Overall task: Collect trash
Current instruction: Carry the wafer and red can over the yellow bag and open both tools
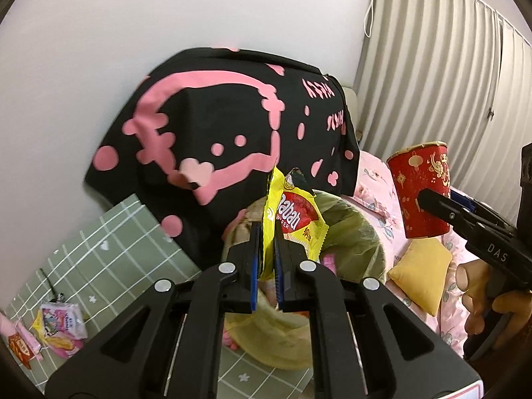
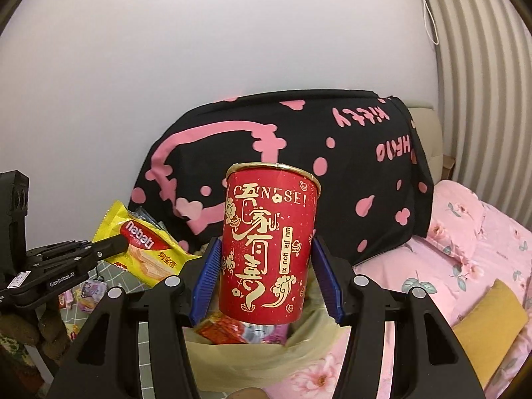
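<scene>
Above a bag-lined waste bin (image 1: pixel 362 232), the left gripper (image 1: pixel 266 259) has its fingers clamped on a yellow Nabati wafer wrapper (image 1: pixel 292 216), while the right gripper (image 2: pixel 267 276) pinches a red paper cup with gold lettering (image 2: pixel 269 249) upright over the bin. Behind the bin, a black cloth with pink print (image 2: pixel 299 153) drapes furniture against the wall.

Black plastic left gripper (image 1: pixel 266 256) and right gripper (image 2: pixel 267 276), each with ribbed blue pads (image 2: pixel 209 277) and round silver screws on angular linkage arms. White "DAS" and "GenRobot.AI" lettering on the bodies. Bare-skinned hand (image 1: pixel 482 294) around one black handle.
</scene>
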Tool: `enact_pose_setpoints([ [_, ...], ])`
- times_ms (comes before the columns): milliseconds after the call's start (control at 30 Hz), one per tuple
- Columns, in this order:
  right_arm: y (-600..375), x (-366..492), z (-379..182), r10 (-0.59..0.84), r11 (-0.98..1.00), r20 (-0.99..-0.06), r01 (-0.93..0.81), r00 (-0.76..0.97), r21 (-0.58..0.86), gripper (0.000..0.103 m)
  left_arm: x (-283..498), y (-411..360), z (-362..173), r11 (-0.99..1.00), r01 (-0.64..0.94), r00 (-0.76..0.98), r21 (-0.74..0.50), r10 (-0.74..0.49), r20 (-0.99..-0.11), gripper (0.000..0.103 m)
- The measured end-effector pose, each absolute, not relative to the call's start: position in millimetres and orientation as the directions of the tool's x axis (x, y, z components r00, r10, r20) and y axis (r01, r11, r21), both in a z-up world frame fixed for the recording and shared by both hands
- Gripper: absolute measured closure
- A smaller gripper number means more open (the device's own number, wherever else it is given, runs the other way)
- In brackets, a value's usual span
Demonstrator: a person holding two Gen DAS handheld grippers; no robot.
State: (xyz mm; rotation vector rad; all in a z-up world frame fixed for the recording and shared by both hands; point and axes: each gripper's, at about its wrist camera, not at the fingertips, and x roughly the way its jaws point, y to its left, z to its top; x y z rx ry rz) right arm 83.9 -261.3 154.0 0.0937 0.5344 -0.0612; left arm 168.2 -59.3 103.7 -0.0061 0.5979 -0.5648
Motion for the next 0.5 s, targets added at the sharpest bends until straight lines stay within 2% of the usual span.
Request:
enact_pose_setpoints([
  [233,-295.6,88.0,142.7,-0.031,0.991,-0.521,0.092,0.853,0.092,0.051,183.4,-98.3,89.8,0.843,0.515,0.646,-0.153,-0.499,-0.578,0.096],
  [500,-338.2,94.3,129.9,-0.047,0.987,-0.533,0.123,0.845,0.107,0.051,218.6,-141.1,44.8,0.841,0.508,0.54,-0.186,-0.479,-0.692,0.096],
])
